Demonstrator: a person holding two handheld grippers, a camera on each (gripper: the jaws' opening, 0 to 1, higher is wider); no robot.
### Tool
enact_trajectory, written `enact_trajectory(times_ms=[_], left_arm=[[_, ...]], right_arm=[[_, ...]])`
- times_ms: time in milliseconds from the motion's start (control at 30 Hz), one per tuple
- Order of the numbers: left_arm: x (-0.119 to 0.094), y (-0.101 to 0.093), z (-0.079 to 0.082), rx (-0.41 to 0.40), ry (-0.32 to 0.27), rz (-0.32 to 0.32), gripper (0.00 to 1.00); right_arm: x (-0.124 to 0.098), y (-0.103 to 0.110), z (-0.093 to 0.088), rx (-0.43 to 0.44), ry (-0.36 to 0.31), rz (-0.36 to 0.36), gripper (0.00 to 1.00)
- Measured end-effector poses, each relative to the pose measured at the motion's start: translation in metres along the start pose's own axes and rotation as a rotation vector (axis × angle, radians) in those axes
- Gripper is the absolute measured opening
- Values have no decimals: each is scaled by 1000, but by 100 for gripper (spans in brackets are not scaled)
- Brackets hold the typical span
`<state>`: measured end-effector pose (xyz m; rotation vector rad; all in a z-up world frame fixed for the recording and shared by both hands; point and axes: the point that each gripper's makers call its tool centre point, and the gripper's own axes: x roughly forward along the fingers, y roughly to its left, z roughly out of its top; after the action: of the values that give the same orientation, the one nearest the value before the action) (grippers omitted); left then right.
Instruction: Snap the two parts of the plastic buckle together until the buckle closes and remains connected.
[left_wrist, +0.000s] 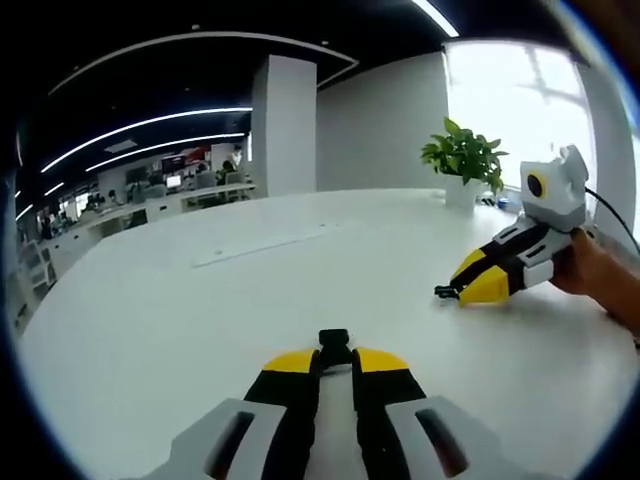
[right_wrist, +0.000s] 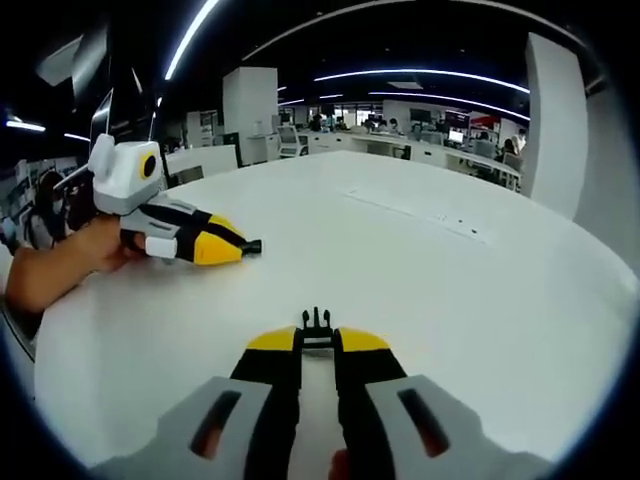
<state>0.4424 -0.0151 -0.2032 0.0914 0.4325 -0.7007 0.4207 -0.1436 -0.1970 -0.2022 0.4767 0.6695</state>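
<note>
Nearest the left gripper view's camera, my left tool (left_wrist: 336, 362) is pinching the black buckle socket (left_wrist: 334, 346) over the white counter (left_wrist: 150, 320); my right tool (left_wrist: 462, 290) is lying beside a potted plant (left_wrist: 464, 160).

Closest in the right gripper view, my right tool is clamping the pronged buckle piece (right_wrist: 317, 326).

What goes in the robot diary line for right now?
left hand-held gripper: shut on socket half | right hand-held gripper: shut on pronged half | halves: apart | table: white
</note>
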Motion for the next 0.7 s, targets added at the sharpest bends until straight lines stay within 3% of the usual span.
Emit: enact_trajectory(times_ms=[467,700], left_arm=[[-27,-16,19,56,-27,5,12],[-38,-25,13,64,-33,-21,12]], right_arm=[[-18,5,9,-33,6,-13,13],[-26,21,4,-43,6,2,13]])
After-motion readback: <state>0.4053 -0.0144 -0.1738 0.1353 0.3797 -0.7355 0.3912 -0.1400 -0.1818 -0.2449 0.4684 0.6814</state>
